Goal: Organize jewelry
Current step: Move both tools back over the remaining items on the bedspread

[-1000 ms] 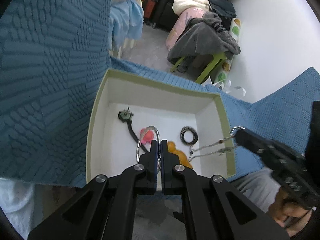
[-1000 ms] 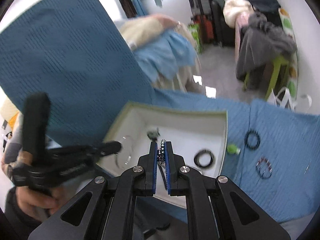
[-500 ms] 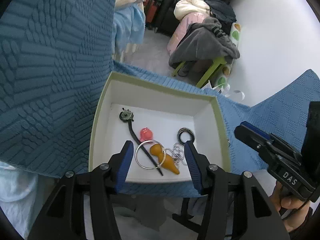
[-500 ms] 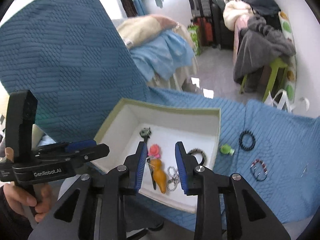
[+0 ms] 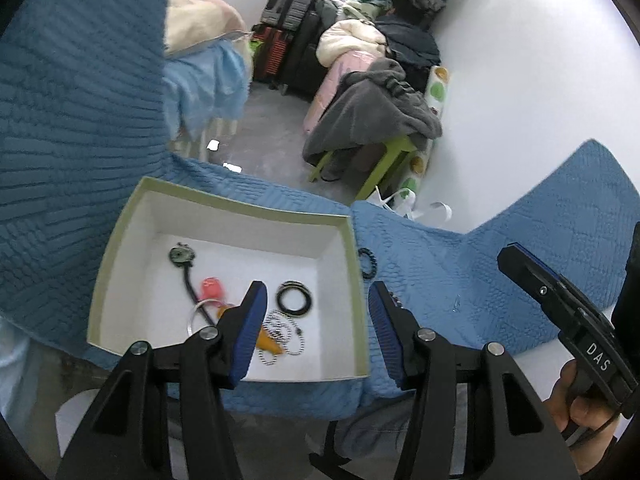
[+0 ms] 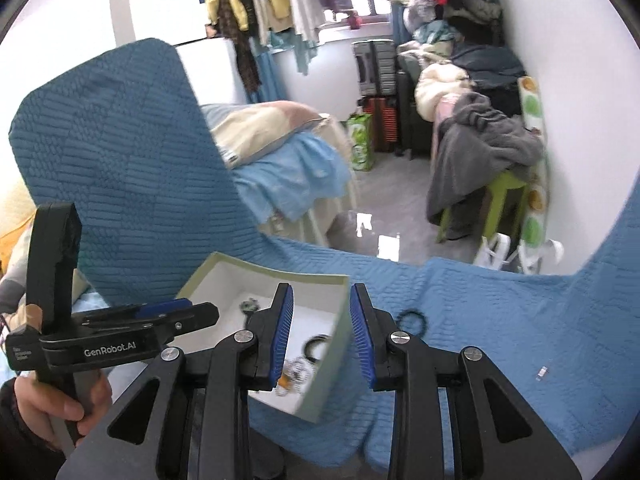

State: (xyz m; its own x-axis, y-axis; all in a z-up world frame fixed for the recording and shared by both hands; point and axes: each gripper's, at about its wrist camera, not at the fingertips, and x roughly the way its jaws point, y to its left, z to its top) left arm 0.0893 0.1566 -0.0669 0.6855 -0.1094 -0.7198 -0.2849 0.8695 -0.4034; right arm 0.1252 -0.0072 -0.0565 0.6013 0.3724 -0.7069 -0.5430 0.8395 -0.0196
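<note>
A green-rimmed white box (image 5: 240, 202) sits on the blue quilted cover. Inside lie a black flower hairpin (image 5: 182, 256), a red piece (image 5: 212, 288), a silver ring (image 5: 196, 314), an orange piece (image 5: 268, 343), a bead chain (image 5: 286, 332) and a black ring (image 5: 295, 298). My left gripper (image 5: 316, 286) hangs open and empty above the box's near right corner. My right gripper (image 6: 320, 288) is open and empty over the box's right wall (image 6: 332, 344). A black bead bracelet (image 6: 414, 322) lies on the cover just right of the box.
A small silvery item (image 6: 542, 372) lies on the blue cover (image 6: 500, 320) further right. Beyond the cover's edge is grey floor, a green stool (image 5: 384, 160) piled with grey clothing, suitcases and a bed with a light blue sheet (image 6: 288, 184). A hand (image 6: 48, 404) grips the left tool.
Both grippers opened. The silver ring left the left one and the bead chain the right one; both now lie in the box. Both grippers rose and drew back from it.
</note>
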